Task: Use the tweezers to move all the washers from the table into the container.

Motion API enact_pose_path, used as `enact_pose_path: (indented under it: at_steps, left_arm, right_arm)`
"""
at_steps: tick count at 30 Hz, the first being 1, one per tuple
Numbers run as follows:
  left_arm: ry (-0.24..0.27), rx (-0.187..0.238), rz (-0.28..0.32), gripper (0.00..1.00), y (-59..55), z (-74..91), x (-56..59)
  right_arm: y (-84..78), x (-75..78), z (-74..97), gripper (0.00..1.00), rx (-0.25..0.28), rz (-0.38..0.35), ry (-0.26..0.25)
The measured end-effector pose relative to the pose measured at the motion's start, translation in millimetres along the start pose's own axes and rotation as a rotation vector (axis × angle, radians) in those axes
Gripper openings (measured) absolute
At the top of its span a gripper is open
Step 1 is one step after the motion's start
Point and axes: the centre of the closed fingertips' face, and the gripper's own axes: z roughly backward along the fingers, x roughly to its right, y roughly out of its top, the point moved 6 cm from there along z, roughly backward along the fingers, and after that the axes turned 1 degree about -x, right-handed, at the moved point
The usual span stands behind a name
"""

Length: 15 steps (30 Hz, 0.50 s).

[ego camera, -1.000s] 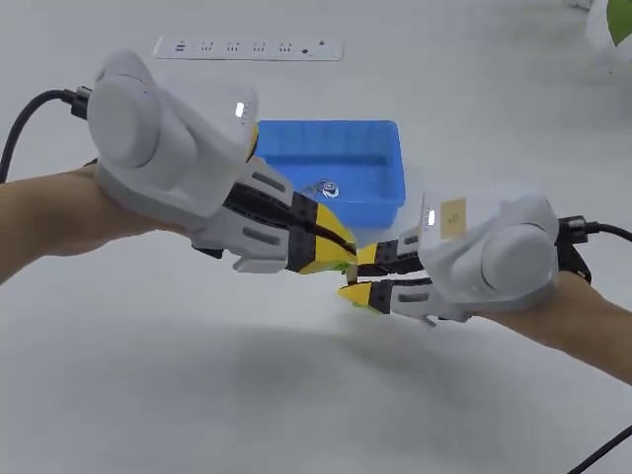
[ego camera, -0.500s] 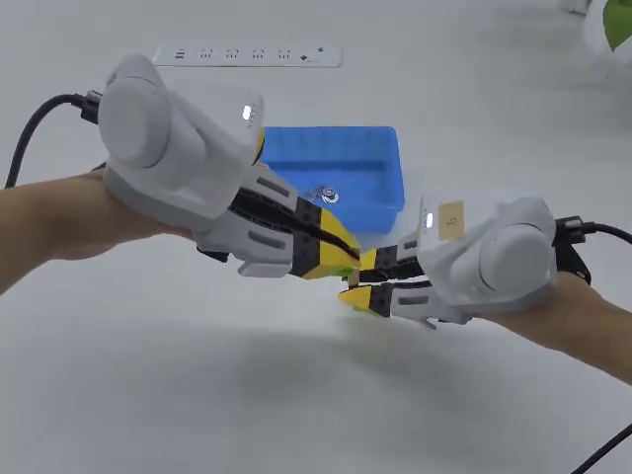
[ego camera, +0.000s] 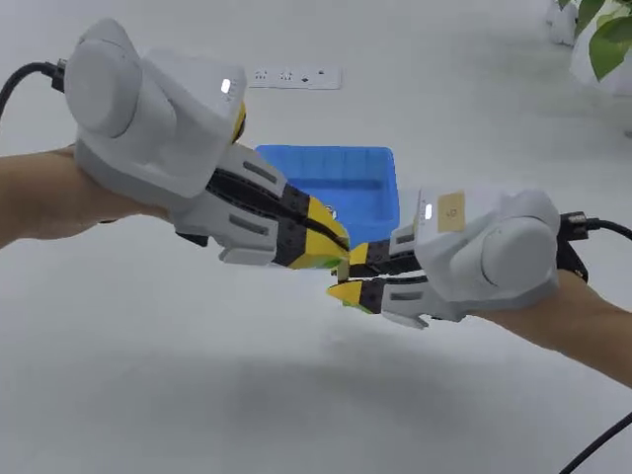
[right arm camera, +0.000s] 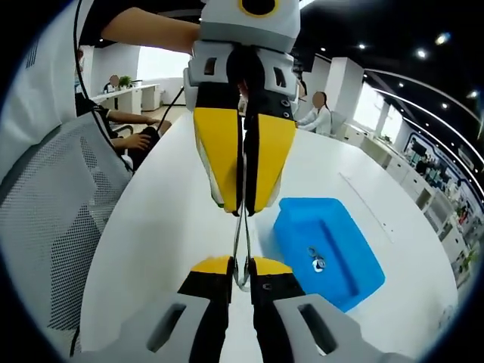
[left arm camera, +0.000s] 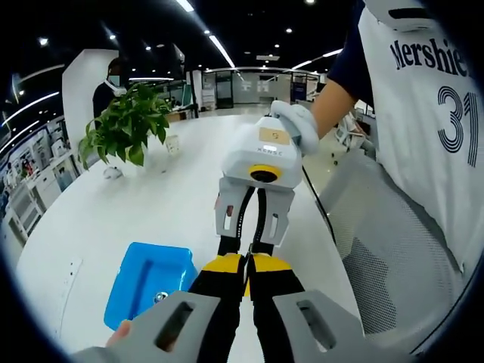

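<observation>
Both hands are up over the white table (ego camera: 197, 375), and the two grippers meet nose to nose in the middle of the head view. My left gripper (ego camera: 341, 252) comes in from the upper left, my right gripper (ego camera: 341, 288) from the lower right, their yellow tips almost touching. In the right gripper view the tweezers (right arm camera: 242, 242) run straight up the centre as a thin metal strip. My right jaws at the bottom are squeezed narrow on one end, and the left gripper's yellow jaws, hanging from the top of the frame, are pinched together on the other end. So each gripper has a grip on the tweezers.

The blue container (right arm camera: 333, 234) sits on the table at the lower right of that view, just beyond the jaws. A washer (right arm camera: 316, 263) lies on its floor. In the head view a power strip (ego camera: 294, 76) lies at the top edge, behind the container. A leafy plant (left arm camera: 128, 125) stands at the upper left of the left gripper view.
</observation>
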Motion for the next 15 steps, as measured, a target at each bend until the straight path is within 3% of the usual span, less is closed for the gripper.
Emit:
enact_pose_path:
  at_steps: [8,15]
  left_arm:
    - [0.021,-0.013,-0.058,0.06,15.9,17.1,-7.4]
    - [0.025,-0.027,-0.108,0.06,27.4,24.0,-20.4]
  right_arm:
    - [20.6,13.9,5.1,0.10,0.013,0.055,-0.022]
    - [30.6,32.1,8.6,0.10,0.019,0.082,-0.052]
